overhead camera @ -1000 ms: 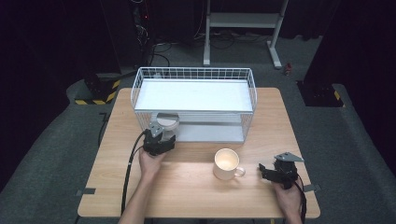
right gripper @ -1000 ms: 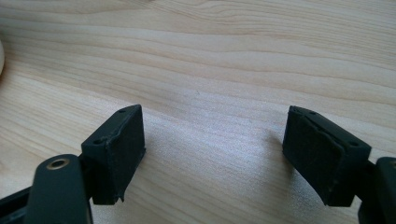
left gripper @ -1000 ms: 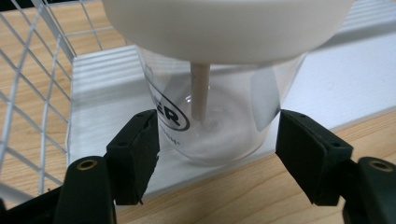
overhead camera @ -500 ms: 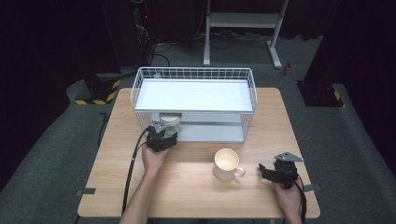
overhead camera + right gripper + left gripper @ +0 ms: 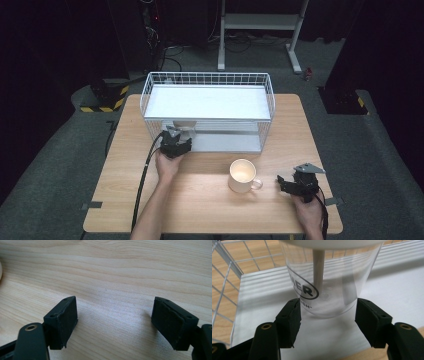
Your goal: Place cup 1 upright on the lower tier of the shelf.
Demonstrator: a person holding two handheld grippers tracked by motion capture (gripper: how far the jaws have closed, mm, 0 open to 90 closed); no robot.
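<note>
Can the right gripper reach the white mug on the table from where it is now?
Probably yes. The right gripper sits open beside the white mug, with bare table between them and nothing in the way.

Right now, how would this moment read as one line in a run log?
left gripper: jaws just closed on clear cup | place: wire rack lower shelf | right gripper: open over table | mug: untouched

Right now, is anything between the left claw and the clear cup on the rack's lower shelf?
Nothing visible: the left claw is already closed on the clear cup, a pad on each side.
</note>
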